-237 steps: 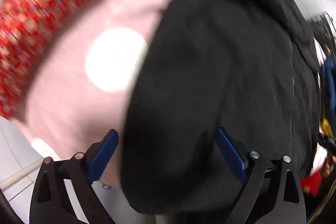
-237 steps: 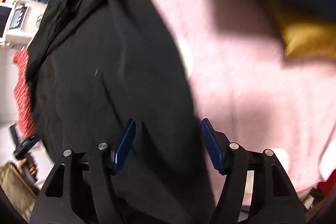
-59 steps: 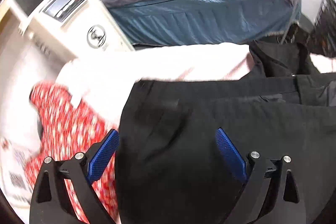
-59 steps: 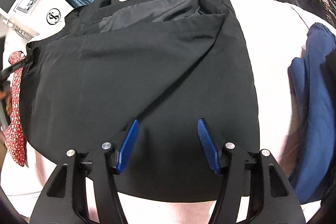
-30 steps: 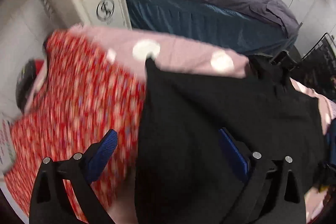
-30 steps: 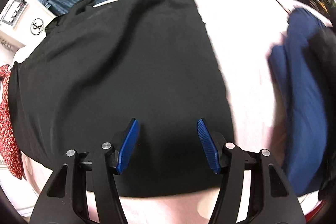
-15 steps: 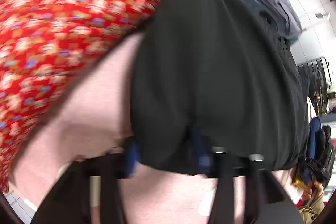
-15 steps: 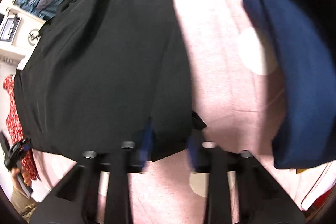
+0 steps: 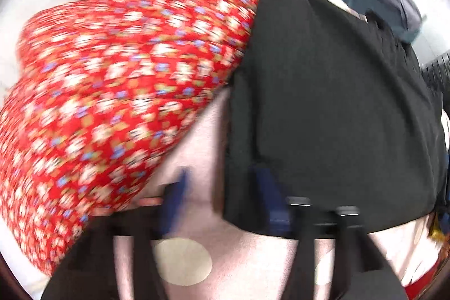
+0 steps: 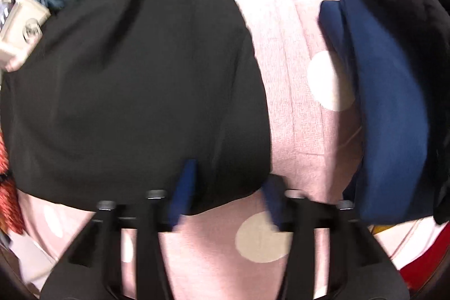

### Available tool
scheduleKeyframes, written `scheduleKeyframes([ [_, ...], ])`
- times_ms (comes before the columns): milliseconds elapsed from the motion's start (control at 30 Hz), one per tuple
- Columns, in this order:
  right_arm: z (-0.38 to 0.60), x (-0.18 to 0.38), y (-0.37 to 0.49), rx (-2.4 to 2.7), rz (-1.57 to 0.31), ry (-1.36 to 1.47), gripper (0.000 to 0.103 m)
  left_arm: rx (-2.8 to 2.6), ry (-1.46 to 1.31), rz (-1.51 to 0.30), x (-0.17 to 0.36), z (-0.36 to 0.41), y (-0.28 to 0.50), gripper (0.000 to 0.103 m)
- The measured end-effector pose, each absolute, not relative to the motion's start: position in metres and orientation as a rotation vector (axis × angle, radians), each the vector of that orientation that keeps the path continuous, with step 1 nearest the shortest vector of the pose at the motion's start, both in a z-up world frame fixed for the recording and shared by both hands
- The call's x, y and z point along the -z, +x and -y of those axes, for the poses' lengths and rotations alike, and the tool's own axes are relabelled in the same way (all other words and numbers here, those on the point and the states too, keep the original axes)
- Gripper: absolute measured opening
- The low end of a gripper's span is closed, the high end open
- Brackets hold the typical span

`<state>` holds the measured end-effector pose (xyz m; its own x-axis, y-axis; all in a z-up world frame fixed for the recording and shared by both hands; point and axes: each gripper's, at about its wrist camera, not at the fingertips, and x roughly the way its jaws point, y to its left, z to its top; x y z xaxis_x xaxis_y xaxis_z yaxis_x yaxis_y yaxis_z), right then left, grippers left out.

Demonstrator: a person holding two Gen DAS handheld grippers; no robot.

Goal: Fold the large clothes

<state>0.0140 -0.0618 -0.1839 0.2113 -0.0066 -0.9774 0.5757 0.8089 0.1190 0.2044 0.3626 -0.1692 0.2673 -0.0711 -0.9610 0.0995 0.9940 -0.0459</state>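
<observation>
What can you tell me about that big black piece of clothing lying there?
The black garment is plain, matte woven cloth, folded flat into a broad, smooth slab on the pink spotted sheet. The red floral fabric meets its left edge. The left gripper and right gripper each straddle a near corner, jaws open.

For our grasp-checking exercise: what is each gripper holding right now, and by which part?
Nothing. The left gripper and right gripper have open jaws straddling the black garment's near edge, unclamped.

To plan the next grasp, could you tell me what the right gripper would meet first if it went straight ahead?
Probably the near edge of the black garment lying on the pink sheet; the right gripper looks open around its corner, though blur hides depth.
</observation>
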Motion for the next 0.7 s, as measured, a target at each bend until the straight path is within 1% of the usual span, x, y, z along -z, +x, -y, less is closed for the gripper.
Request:
scheduleKeyframes([
  [33, 0.063, 0.178, 0.009, 0.434, -1.28, 0.537, 0.062, 0.1, -0.023, -1.269, 0.162, -0.371, 0.197, 0.071],
  [200, 0.071, 0.166, -0.021, 0.433, -1.247, 0.591, 0.063, 0.117, -0.202, -1.246, 0.149, -0.401, 0.161, 0.071],
  [367, 0.062, 0.178, -0.041, 0.365, -1.267, 0.631, 0.063, 0.186, -0.257, -1.288, 0.16, -0.407, 0.133, 0.072],
  [533, 0.052, 0.177, -0.035, 0.346, -1.259, 0.562, 0.063, 0.245, -0.224, -1.285, 0.159, -0.387, 0.152, 0.073],
  [567, 0.053, 0.173, -0.032, 0.335, -1.243, 0.561, 0.063, 0.264, -0.219, -1.278, 0.158, -0.382, 0.164, 0.074],
  [600, 0.056, 0.167, -0.026, 0.323, -1.225, 0.554, 0.063, 0.282, -0.215, -1.269, 0.154, -0.386, 0.167, 0.08],
  [633, 0.058, 0.163, -0.02, 0.313, -1.213, 0.543, 0.063, 0.301, -0.205, -1.257, 0.15, -0.384, 0.178, 0.084],
  [700, 0.065, 0.155, -0.005, 0.285, -1.201, 0.523, 0.063, 0.326, -0.17, -1.241, 0.143, -0.375, 0.197, 0.084],
])
